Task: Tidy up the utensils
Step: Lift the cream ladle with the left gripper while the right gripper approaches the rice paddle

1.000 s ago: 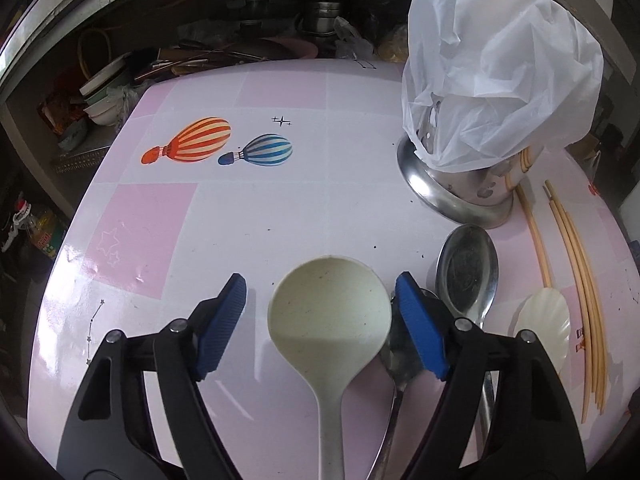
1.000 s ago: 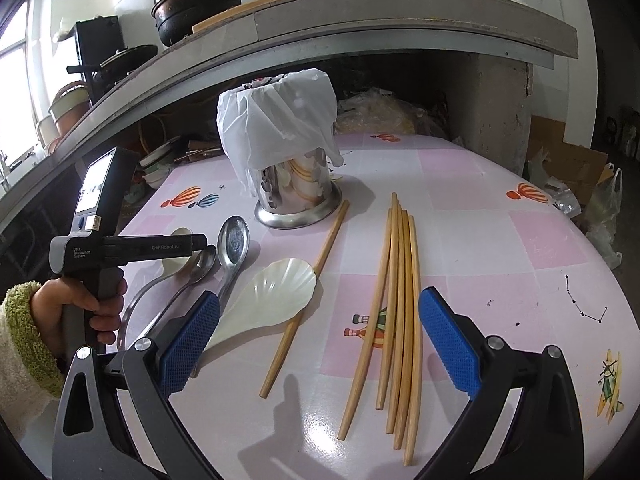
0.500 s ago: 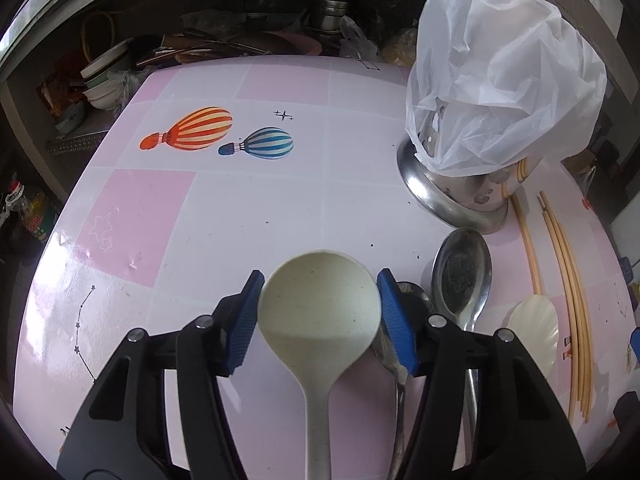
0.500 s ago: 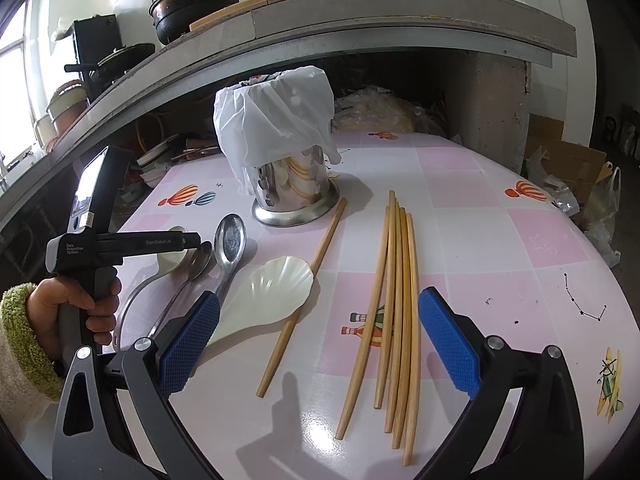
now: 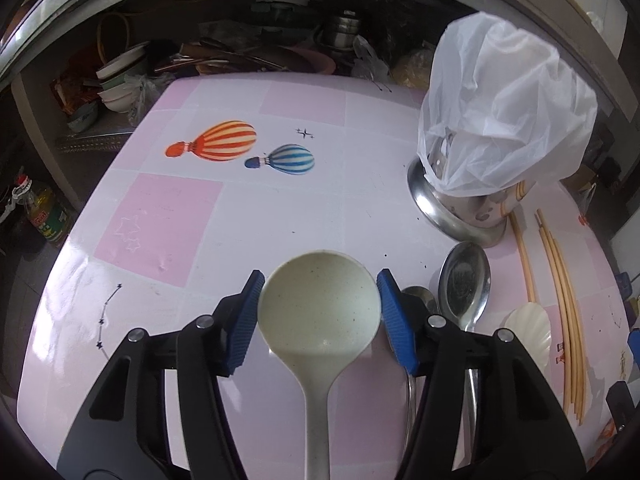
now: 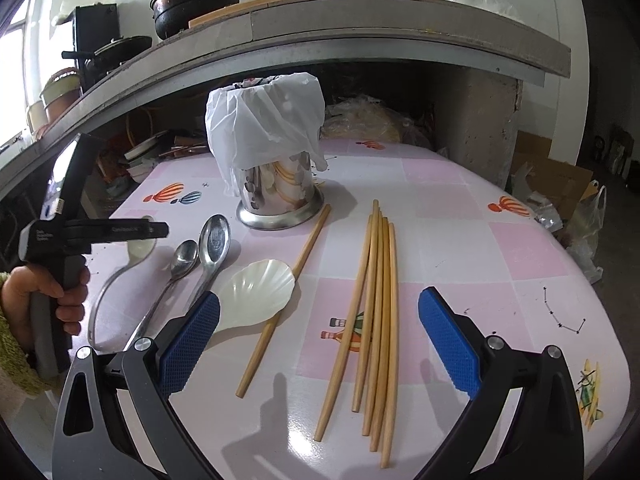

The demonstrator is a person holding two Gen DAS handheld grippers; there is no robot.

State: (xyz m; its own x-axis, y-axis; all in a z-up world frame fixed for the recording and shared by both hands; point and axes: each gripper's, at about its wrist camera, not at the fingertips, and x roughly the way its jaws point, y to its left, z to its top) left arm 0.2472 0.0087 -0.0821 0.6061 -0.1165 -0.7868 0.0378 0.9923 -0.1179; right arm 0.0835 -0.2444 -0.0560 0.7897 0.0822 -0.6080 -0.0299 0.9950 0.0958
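Left gripper [image 5: 319, 312] clamped on the ladle [image 5: 318, 320] bowl, right one still empty

Table [image 5: 168, 216] first: the bagged metal holder [image 6: 276, 196] sits toward its back edge, chopsticks [image 6: 376, 304] spread in the middle, ladle near the front edge. The left jaws just closed in, pads pinching the round bowl, which could squirt out on the lift. Right gripper [image 6: 320, 344] hangs wide open over the chopsticks. The bag hides the holder's mouth, and the ladle handle runs out of frame.
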